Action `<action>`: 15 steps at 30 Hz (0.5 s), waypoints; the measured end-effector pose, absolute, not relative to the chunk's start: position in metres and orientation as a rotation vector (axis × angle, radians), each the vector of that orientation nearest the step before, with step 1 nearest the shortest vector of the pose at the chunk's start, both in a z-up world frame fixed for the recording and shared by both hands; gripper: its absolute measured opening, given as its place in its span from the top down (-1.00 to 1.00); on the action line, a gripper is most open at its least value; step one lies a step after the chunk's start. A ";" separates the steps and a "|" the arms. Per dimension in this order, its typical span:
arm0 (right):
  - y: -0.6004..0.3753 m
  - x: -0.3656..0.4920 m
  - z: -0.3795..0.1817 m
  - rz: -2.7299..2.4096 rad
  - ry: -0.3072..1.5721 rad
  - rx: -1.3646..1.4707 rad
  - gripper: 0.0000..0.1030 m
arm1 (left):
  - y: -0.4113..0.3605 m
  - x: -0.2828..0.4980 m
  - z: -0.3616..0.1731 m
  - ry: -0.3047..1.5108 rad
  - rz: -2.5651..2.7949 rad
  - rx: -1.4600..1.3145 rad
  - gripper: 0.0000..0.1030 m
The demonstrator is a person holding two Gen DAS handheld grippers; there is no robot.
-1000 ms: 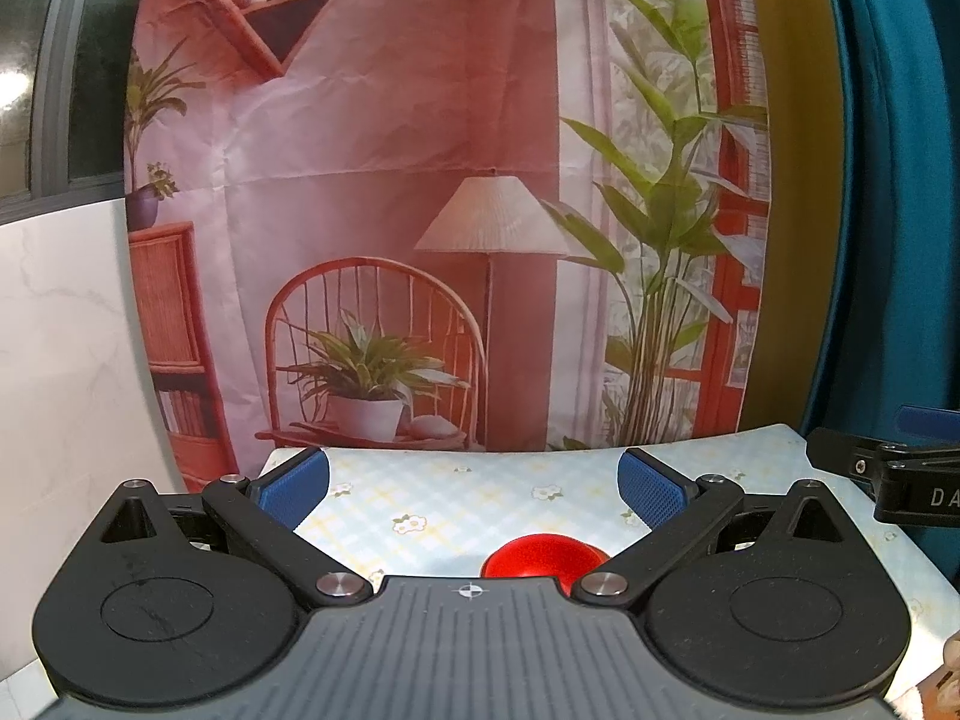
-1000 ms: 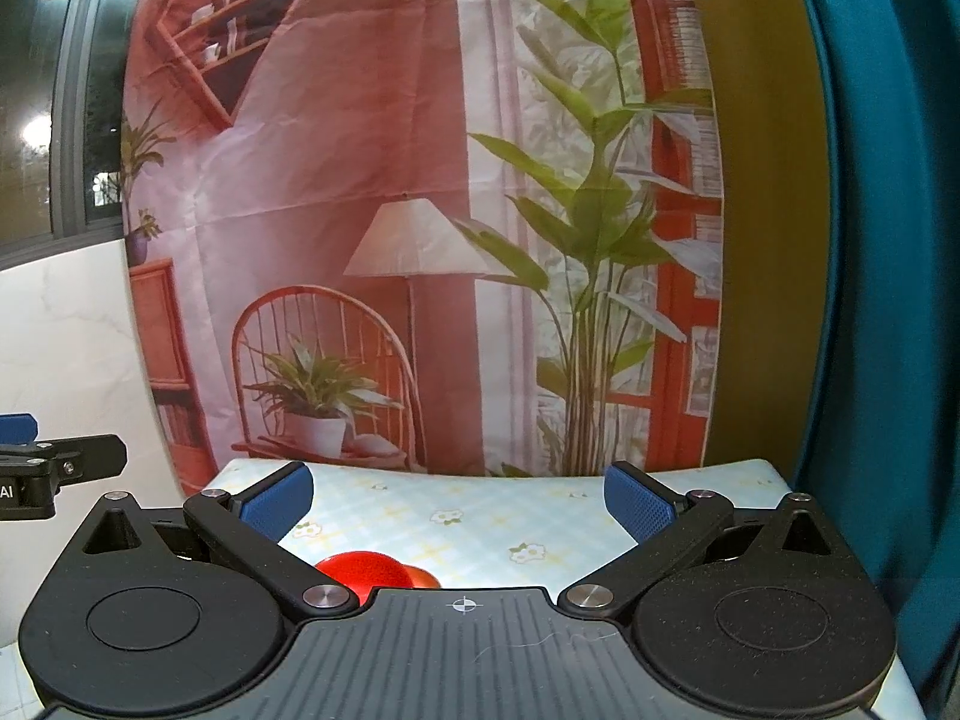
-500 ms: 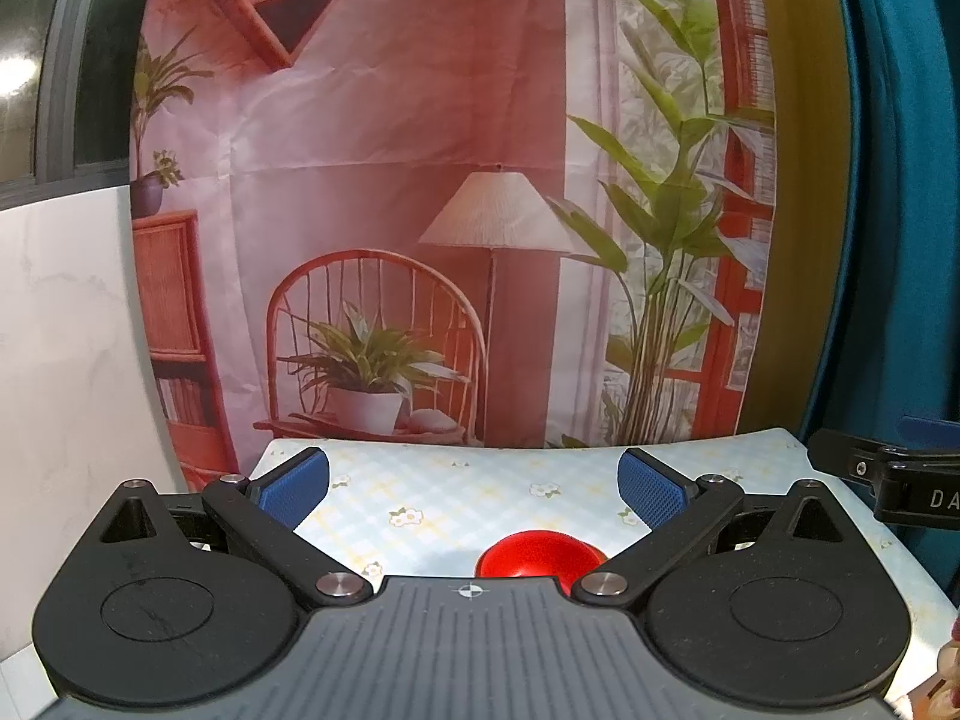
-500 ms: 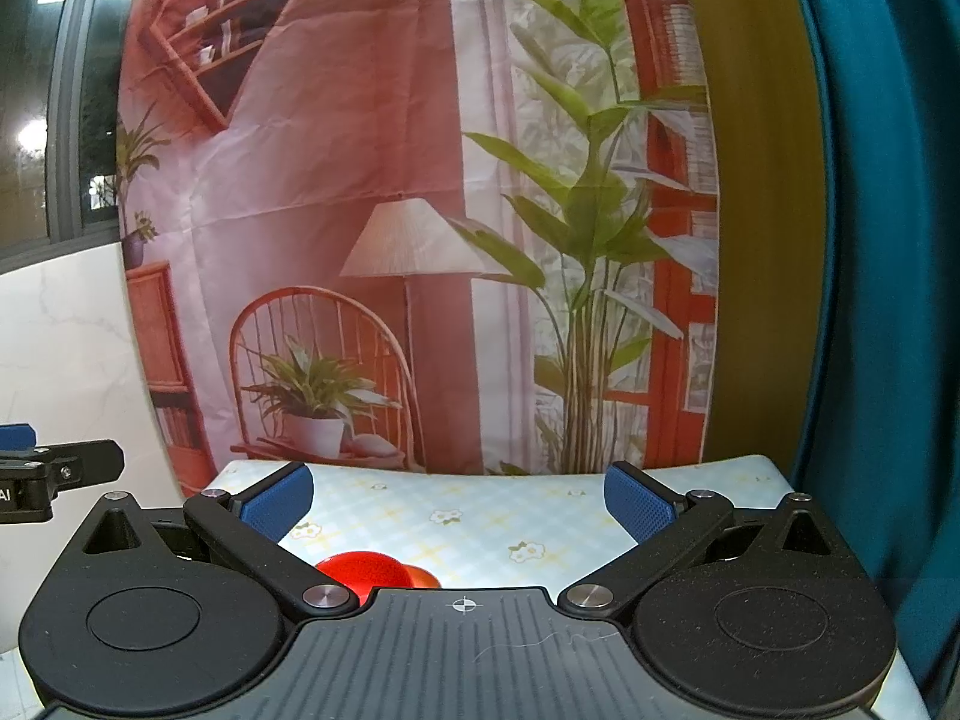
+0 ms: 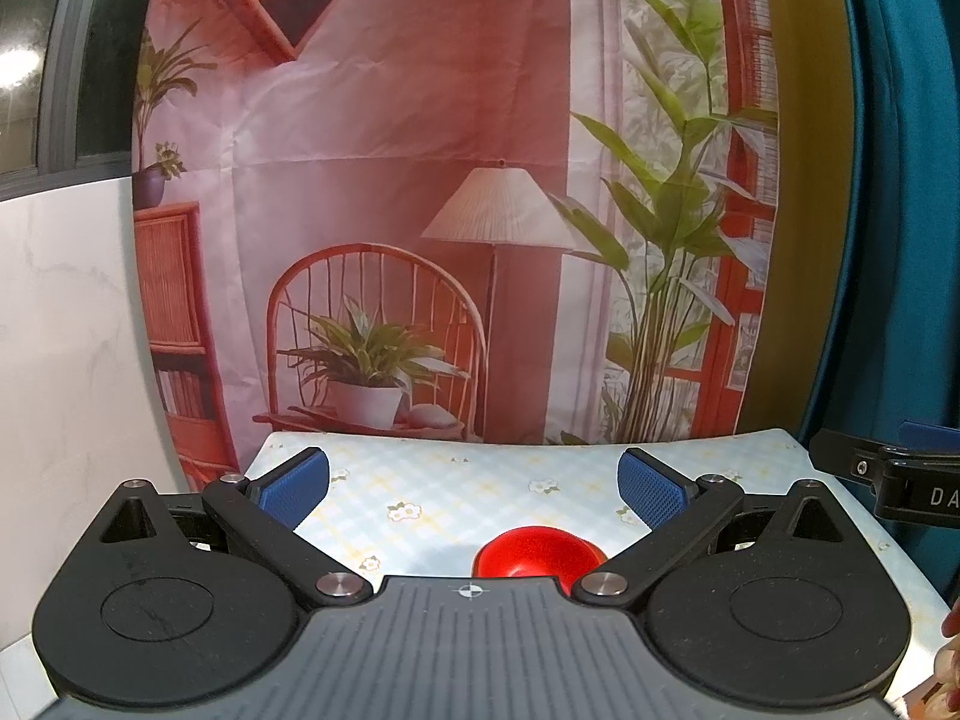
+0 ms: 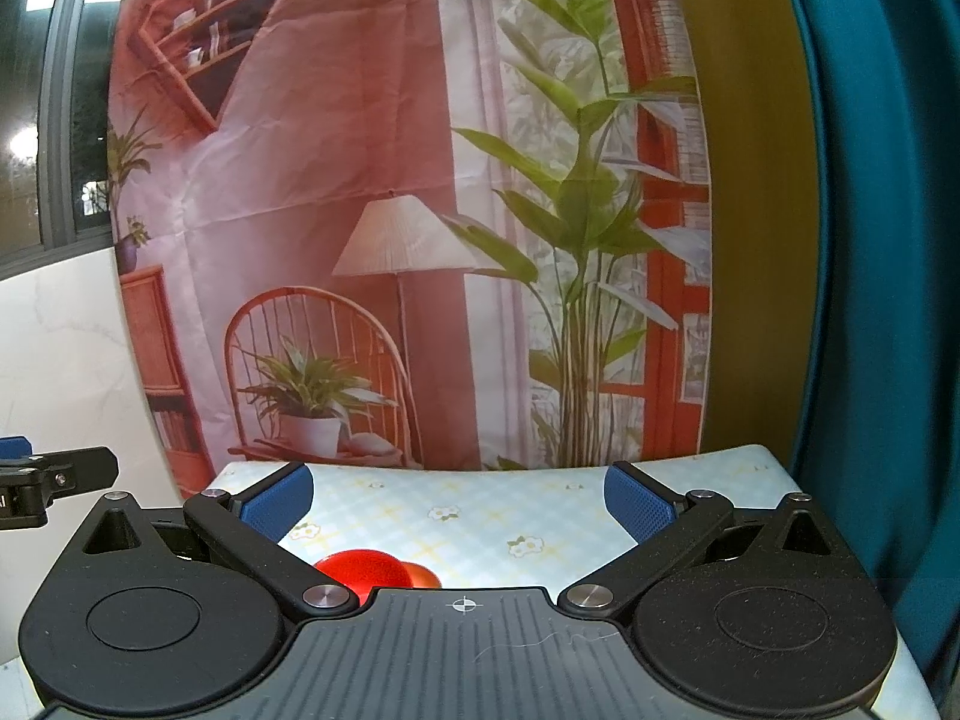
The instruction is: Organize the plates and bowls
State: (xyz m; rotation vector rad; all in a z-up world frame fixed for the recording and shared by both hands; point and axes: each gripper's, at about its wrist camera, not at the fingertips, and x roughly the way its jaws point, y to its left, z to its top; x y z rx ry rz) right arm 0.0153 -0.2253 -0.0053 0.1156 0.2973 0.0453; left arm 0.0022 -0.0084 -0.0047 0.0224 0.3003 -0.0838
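Both claws, the left gripper (image 5: 474,489) and the right gripper (image 6: 459,501), are wide open and hold nothing. A red bowl (image 5: 537,552) sits on the table (image 5: 480,480) at 6 o'clock. No grabbing yet, I think. Next: go down to it.

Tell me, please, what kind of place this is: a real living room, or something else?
Probably a staged recording corner, not a real living room. The chair, lamp and plants are only printed on a creased backdrop hung behind a small table with a floral cloth. A red bowl sits on it, and a teal curtain hangs beside.
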 end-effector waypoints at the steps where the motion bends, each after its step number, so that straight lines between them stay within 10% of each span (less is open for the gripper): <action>1: -0.226 0.016 -0.005 0.045 0.298 0.117 -0.99 | -0.008 0.002 -0.005 0.300 -0.084 0.023 -1.00; 15: -0.227 0.016 -0.006 0.047 0.299 0.119 -0.99 | -0.009 0.002 -0.006 0.301 -0.083 0.021 -1.00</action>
